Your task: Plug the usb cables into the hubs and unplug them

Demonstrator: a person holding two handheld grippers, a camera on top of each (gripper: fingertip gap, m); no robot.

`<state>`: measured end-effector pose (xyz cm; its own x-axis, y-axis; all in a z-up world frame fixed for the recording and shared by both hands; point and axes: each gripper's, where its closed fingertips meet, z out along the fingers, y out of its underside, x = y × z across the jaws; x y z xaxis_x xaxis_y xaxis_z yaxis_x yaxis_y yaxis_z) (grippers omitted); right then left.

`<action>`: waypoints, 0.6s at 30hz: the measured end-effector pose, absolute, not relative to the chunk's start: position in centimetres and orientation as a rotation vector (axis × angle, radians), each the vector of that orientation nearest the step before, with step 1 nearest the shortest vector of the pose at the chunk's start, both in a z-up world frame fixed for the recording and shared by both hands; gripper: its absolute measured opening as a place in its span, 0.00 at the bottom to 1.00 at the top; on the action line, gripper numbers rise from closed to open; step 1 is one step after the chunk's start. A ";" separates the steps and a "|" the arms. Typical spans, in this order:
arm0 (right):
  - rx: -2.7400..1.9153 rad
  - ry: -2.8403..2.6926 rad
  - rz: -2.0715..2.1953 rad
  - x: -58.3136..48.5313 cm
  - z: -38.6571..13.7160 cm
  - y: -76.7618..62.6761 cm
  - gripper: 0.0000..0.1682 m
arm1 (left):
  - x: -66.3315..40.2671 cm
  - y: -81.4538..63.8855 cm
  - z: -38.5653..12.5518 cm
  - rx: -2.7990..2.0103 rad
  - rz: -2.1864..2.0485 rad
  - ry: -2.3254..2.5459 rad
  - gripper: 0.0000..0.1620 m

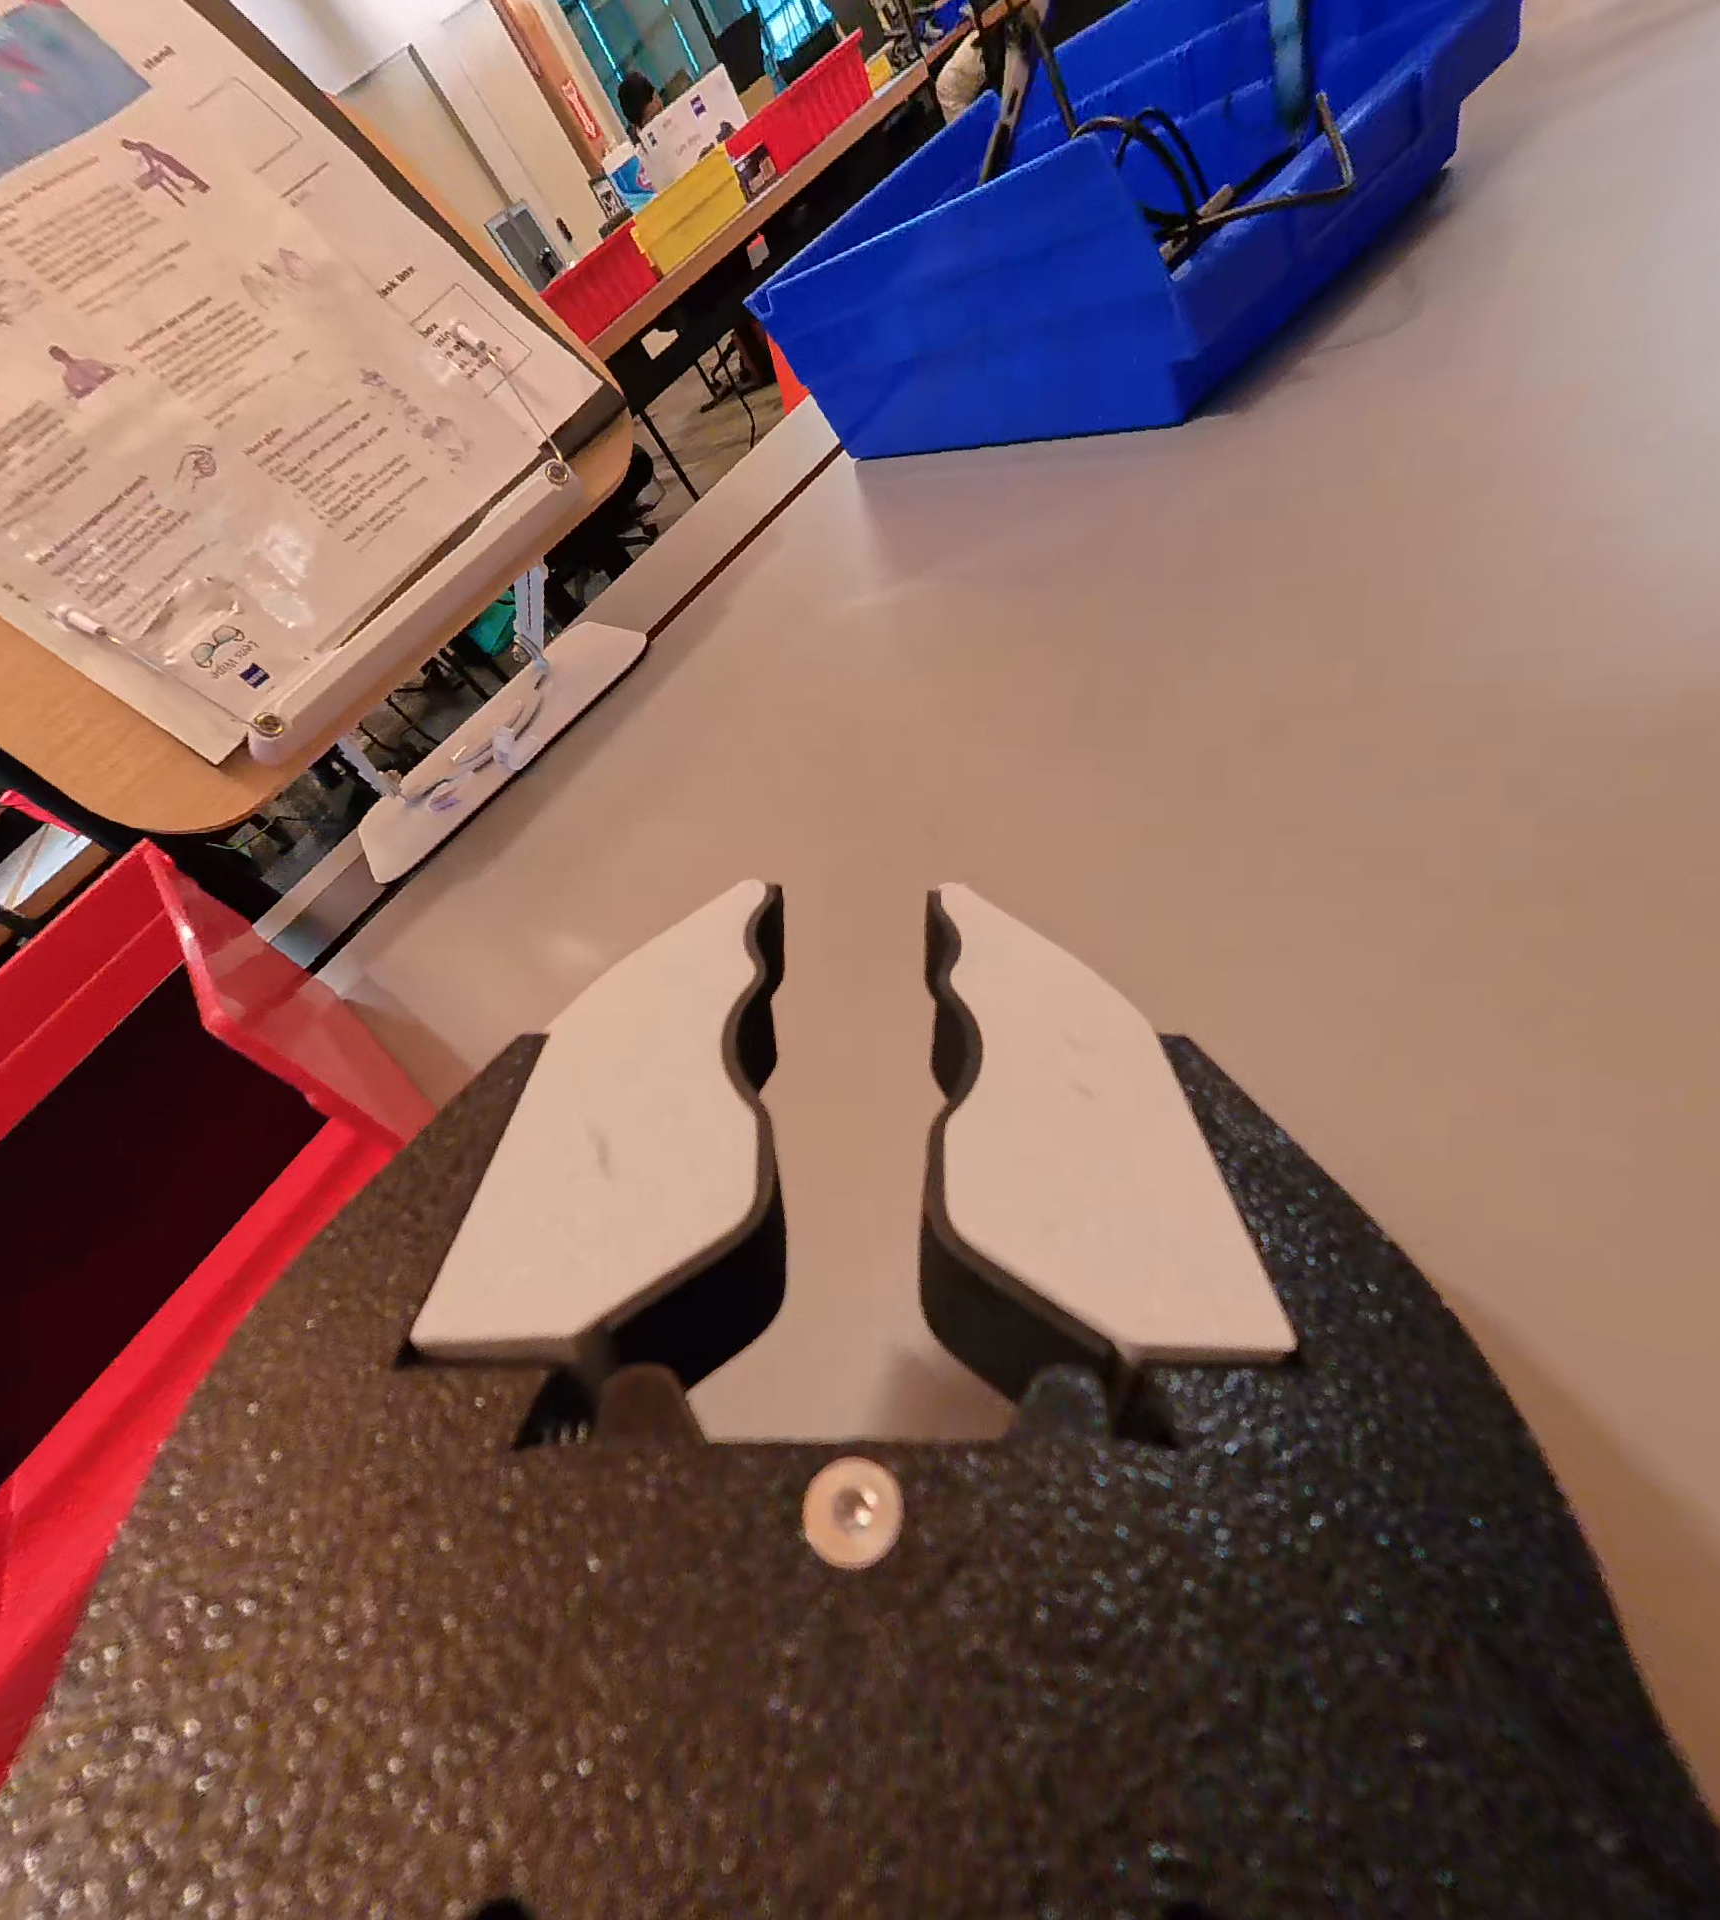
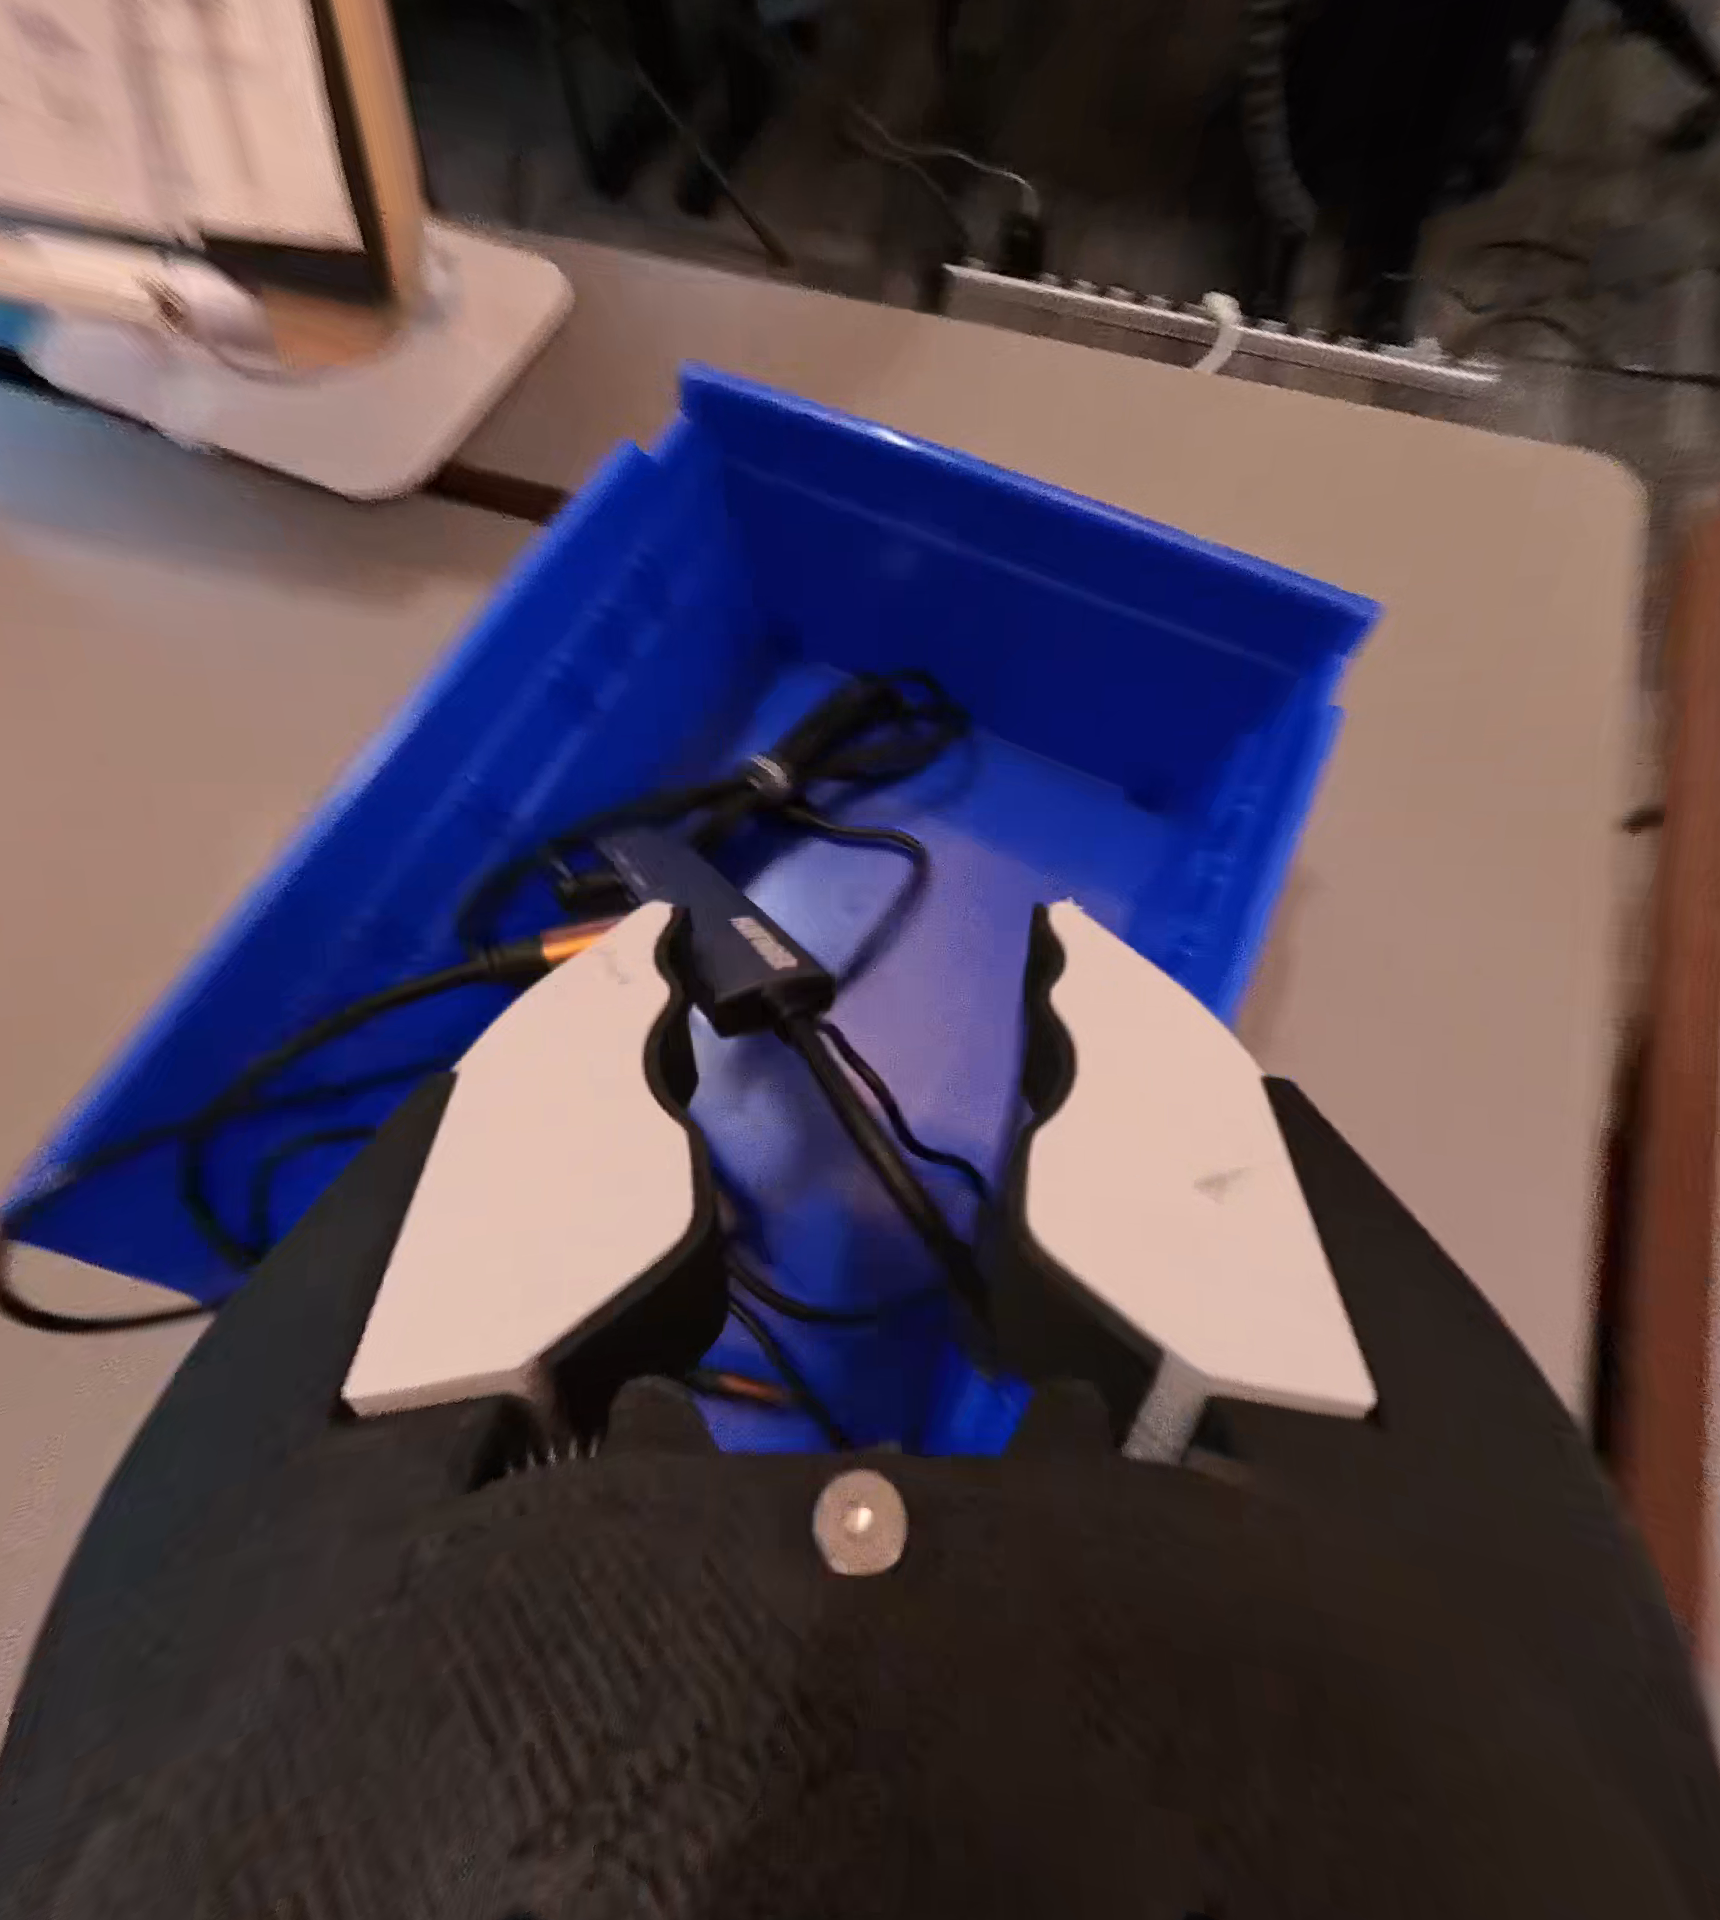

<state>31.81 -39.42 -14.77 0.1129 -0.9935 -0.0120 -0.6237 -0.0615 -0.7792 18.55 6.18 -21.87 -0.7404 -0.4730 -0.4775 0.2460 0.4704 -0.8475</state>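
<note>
In the right wrist view a dark slim usb hub [image 2: 731, 935] lies in a blue bin [image 2: 1022, 613] among tangled black cables [image 2: 627, 821]. One cable has a copper-coloured plug [image 2: 575, 943] and trails over the bin's near wall onto the table. My right gripper [image 2: 851, 914] is open above the bin, with the hub's near end just inside its left finger. My left gripper [image 1: 854, 894] is open and empty, low over the grey table. In the left wrist view the blue bin [image 1: 991, 312] stands far ahead to the right, with cables [image 1: 1178, 197] showing.
A red bin [image 1: 108, 1195] stands close on the left of my left gripper. A wooden board with a printed sheet [image 1: 160, 364] on a white stand [image 1: 523, 727] is at the table's far left. The table's edge [image 2: 1656, 935] is right of the blue bin. The gap from one gripper's tips to the other's is roughly 50 centimetres.
</note>
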 end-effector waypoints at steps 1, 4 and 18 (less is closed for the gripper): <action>-1.833 1.575 -0.800 31.2 -14.8 -39.8 0.39 | 18.5 6.1 -21.9 -0.185 -1.313 2.023 0.16; -2.022 1.527 -0.825 28.2 -15.0 -38.9 0.51 | 18.4 6.0 -22.1 -0.165 -1.296 2.027 0.16; -1.632 1.400 -0.974 15.3 -17.8 -28.9 0.42 | 17.7 -3.2 -24.0 -0.479 -1.381 2.369 0.22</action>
<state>15.29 -28.85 -17.79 0.1074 -0.9917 0.0706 -0.4108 -0.1089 -0.9052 17.66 -3.21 -23.97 -0.8792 -0.4576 -0.1326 -0.1102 0.4662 -0.8778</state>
